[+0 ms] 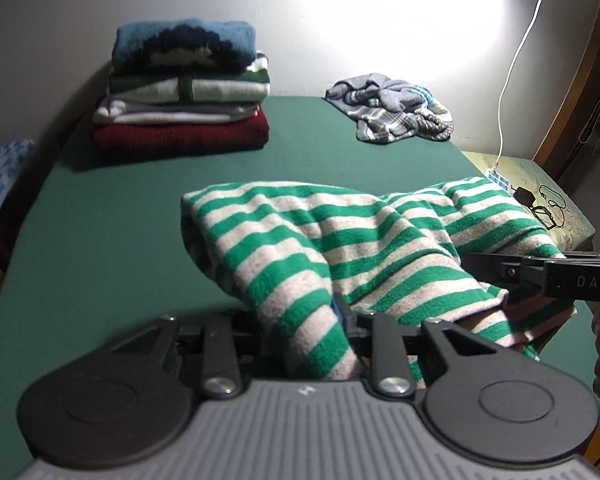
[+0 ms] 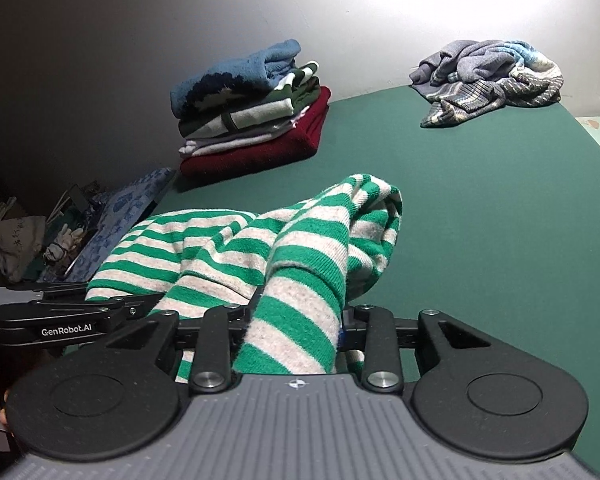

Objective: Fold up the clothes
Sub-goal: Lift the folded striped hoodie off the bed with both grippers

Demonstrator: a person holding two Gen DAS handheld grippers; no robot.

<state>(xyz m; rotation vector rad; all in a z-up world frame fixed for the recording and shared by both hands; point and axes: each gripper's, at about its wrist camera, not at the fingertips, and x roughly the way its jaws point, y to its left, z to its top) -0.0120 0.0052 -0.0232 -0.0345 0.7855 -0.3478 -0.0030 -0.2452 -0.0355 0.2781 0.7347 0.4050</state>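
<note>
A fuzzy knit striped sweater [image 1: 340, 240], green and pale, shows a soft napped surface with fine ribbing. The table [image 1: 120, 220] wears a smooth, matt green cloth. Behind it, the stack [image 1: 182, 88] holds thick knits, a ribbed dark red one at the bottom and a fleecy blue one on top. The pile [image 2: 488, 80] is loose grey-blue knitwear. The left gripper [image 1: 300, 320] and right gripper [image 2: 296, 316] are matt black plastic with shiny metal rivets and ridged grey housings.
</note>
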